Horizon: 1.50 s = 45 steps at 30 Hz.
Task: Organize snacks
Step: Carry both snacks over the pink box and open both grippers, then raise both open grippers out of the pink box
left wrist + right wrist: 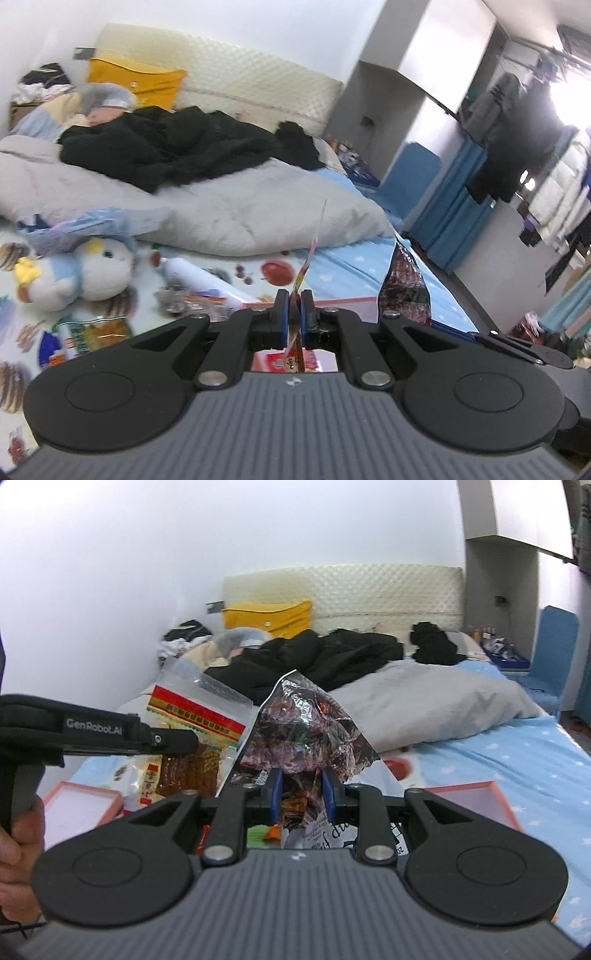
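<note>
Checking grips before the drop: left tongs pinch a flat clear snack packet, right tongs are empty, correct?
Not quite. The right tongs are shut on a crinkled dark foil snack bag, as the right wrist view shows. The left tongs do pinch the flat clear snack packet.

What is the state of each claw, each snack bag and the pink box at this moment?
Left claw: shut on clear snack bag.
Clear snack bag: held up, seen edge-on from the left wrist.
Right claw: shut on dark snack bag.
Dark snack bag: held up, crumpled.
Green snack packet: lying flat on the bed.
Pink box: open, on the bed.
</note>
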{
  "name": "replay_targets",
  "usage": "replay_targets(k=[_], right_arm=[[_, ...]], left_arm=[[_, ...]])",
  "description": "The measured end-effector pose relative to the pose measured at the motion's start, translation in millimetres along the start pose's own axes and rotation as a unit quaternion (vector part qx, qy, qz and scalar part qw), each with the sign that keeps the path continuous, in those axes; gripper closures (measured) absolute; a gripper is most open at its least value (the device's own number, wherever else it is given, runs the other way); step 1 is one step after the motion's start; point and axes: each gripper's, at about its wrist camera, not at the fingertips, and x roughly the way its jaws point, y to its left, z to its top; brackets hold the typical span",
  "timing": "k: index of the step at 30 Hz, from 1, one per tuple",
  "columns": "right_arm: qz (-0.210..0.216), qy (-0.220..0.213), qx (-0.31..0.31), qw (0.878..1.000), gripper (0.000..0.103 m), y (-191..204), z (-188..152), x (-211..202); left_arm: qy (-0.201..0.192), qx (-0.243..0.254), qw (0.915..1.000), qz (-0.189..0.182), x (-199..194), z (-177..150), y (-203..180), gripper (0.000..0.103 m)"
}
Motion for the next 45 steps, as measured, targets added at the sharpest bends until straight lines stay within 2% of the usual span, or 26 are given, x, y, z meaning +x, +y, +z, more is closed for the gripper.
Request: replay_targets(k=[11, 19, 25, 30, 31, 32, 33, 34, 35, 45], right_arm=[[-0.047, 0.072, 0.051, 0.995, 0.077, -73, -35, 42], [-0.071, 0.130, 0.075, 0.986, 0.076, -116, -69, 70], [-0.077, 0.167, 0.084, 0.979, 0.075, -138, -94, 88], [-0.079, 0.187, 0.096, 0.974, 0.075, -146, -110, 96], [-0.078, 0.191, 0.099, 0.973, 0.066, -148, -111, 96], [-0.077, 0.192, 0.102, 0.973, 0.057, -148, -112, 97], [-0.079, 0.191, 0.104, 0.973, 0.041, -149, -113, 96], [-0.079, 0.185, 0.104, 0.974, 0.040, -148, -113, 93], [-0.081, 0.181, 0.103, 0.975, 0.041, -148, -113, 92], [-0.075, 0.138, 0.102, 0.982, 0.041, -139, -92, 64]], left_arm=[[0.090, 0.021, 0.9954, -0.024, 109, -18, -42, 0.096], [0.163, 0.036, 0.9858, -0.013, 191, -52, -56, 0.096], [0.207, 0.043, 0.9774, -0.006, 229, -76, -62, 0.096], [0.222, 0.050, 0.9738, 0.010, 243, -84, -64, 0.095], [0.225, 0.047, 0.9732, 0.012, 245, -84, -64, 0.090], [0.227, 0.044, 0.9728, 0.014, 246, -85, -63, 0.079], [0.226, 0.042, 0.9731, 0.017, 246, -84, -61, 0.072], [0.222, 0.043, 0.9739, 0.019, 242, -83, -61, 0.061], [0.216, 0.045, 0.9752, 0.020, 237, -81, -60, 0.057], [0.175, 0.057, 0.9828, 0.022, 190, -64, -63, 0.055]])
